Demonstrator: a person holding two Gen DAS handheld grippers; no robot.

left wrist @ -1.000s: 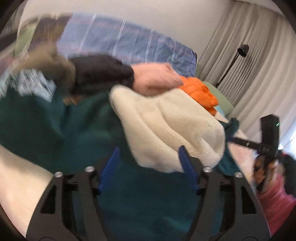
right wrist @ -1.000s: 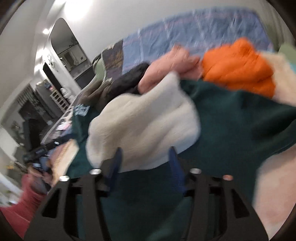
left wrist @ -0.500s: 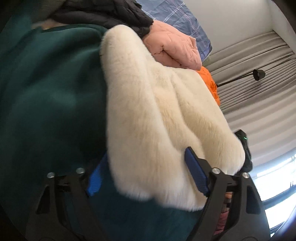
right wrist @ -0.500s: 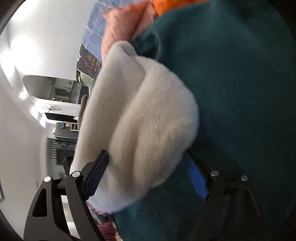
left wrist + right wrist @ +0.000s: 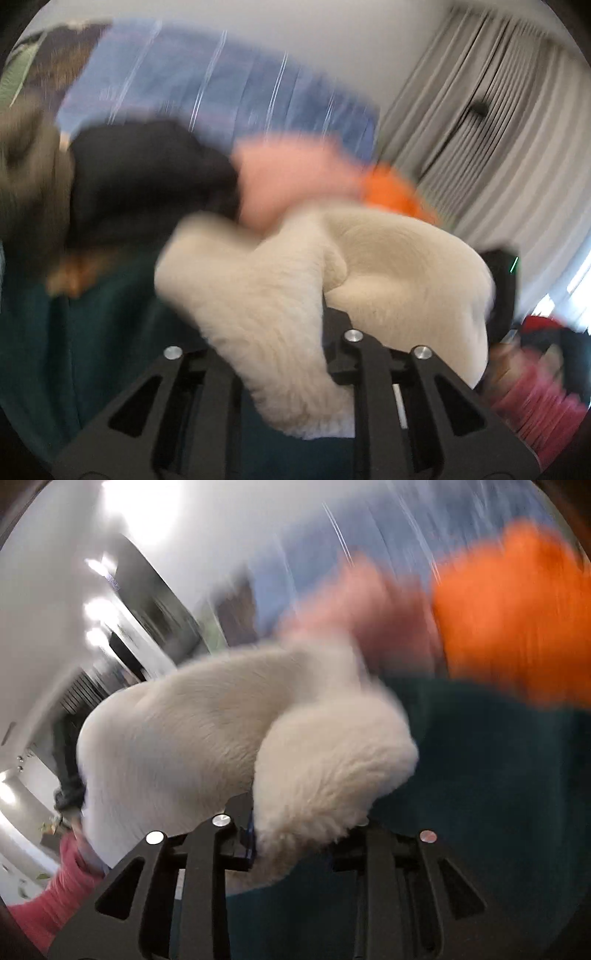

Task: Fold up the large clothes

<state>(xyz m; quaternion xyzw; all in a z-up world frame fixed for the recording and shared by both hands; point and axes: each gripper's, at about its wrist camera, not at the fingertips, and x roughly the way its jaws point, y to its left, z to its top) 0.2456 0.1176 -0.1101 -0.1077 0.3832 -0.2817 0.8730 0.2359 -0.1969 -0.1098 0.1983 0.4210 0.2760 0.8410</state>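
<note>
While fleece hides their tips, left tool and right tool closing on cream fleece, background blurred.

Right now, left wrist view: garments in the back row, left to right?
Olive-brown garment → black garment → pink garment → orange garment. All blurred; the cream fleece overlaps them in front, so it is left out.

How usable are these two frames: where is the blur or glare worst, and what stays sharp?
Left wrist: the blue striped fabric and pink garment smear with motion; the cream fleece stays fairly crisp. Right wrist: heavier streaking on the orange garment, with glare blowing out the upper-left wall; the fleece is readable. Both show fisheye bending.
</note>
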